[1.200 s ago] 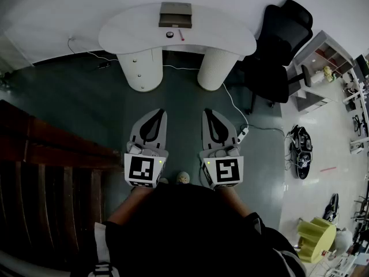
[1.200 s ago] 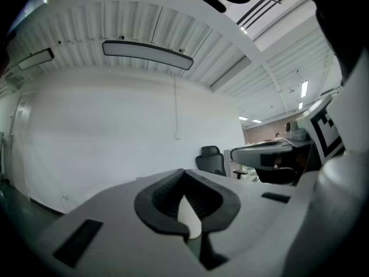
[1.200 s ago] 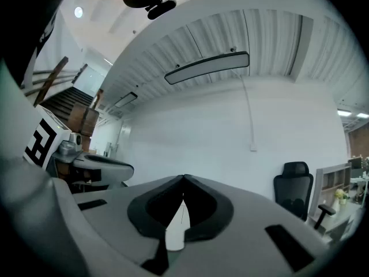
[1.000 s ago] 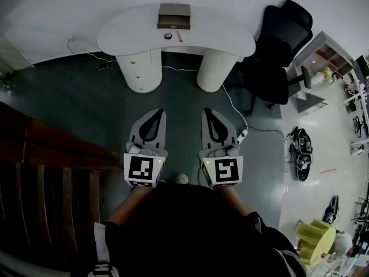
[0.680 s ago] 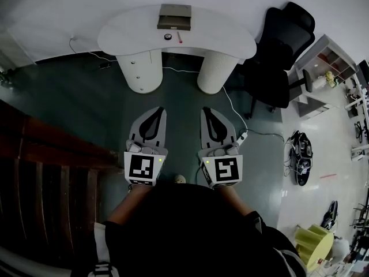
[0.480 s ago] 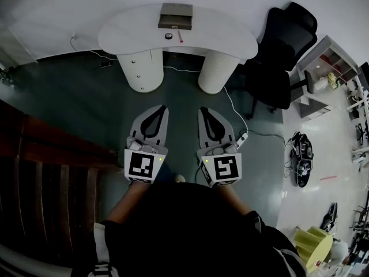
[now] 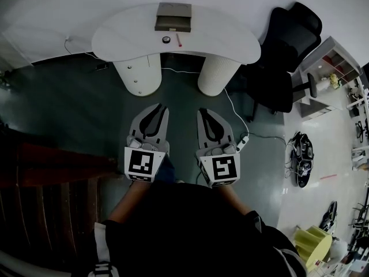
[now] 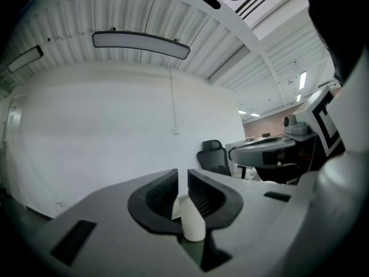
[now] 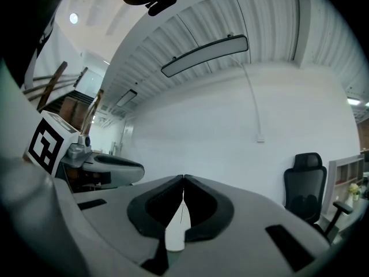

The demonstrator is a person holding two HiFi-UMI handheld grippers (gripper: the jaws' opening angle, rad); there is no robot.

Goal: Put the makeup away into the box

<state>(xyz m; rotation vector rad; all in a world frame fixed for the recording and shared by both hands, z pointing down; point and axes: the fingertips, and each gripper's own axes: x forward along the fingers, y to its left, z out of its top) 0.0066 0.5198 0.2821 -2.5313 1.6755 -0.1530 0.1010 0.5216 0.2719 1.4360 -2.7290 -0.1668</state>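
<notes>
Far ahead on the white curved table stands a brown-grey box. In front of it lie a small round black makeup item and a thin red stick. Both grippers are held level over the dark floor, well short of the table. My left gripper has just been opening: a narrow gap shows between its jaws, with nothing in it. The tips of my right gripper meet, and it holds nothing.
The table rests on two white round pedestals. A black office chair stands right of it. A cable and power strip lie on the floor. Dark wooden stairs are at the left. Shelves and shoes are at the right.
The person and both grippers have moved forward toward the table, which now looks slightly larger. The left gripper's jaws have parted a little. The right gripper's jaws stay together.
</notes>
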